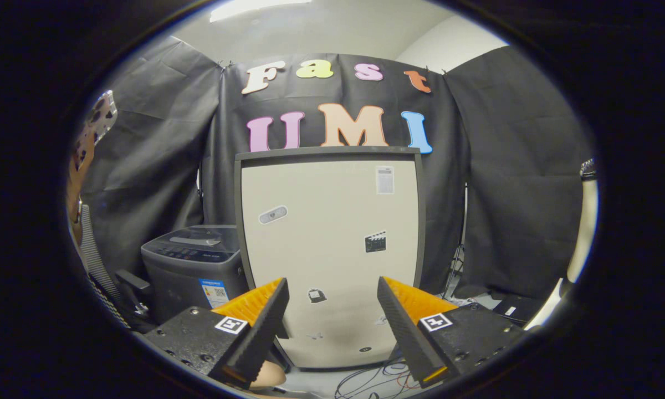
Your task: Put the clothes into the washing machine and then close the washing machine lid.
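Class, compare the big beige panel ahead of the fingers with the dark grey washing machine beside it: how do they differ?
The beige panel is pale, tall, flat and upright; the washing machine is dark grey, low and boxy. The panel stands beyond the open hand-held gripper, the machine off to its side. Both carry stickers.

one washing machine (194, 266), one beige panel (330, 249), two fingers (263, 327)
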### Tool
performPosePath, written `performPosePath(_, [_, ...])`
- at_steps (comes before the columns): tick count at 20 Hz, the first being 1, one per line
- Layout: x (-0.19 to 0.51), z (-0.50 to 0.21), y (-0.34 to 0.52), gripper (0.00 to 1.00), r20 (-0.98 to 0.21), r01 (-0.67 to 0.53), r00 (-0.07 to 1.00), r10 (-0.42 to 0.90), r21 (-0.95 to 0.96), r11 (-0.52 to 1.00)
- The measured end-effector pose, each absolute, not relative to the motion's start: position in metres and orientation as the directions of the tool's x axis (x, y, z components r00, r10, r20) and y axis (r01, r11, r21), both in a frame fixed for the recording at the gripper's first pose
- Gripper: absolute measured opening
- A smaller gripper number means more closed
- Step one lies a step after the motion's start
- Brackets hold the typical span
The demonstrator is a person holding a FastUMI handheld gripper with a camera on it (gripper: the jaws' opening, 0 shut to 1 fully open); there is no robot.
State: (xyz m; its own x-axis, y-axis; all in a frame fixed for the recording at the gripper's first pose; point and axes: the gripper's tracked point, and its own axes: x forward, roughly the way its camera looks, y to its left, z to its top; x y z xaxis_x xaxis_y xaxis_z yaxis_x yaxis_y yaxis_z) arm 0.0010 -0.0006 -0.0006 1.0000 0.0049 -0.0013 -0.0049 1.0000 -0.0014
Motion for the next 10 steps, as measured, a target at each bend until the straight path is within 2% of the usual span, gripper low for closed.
performPosePath(10, [0.0019, -0.0003, -0.0013, 0.97, -0.003, -0.001, 1.0, 0.001, 0.002, 1.0])
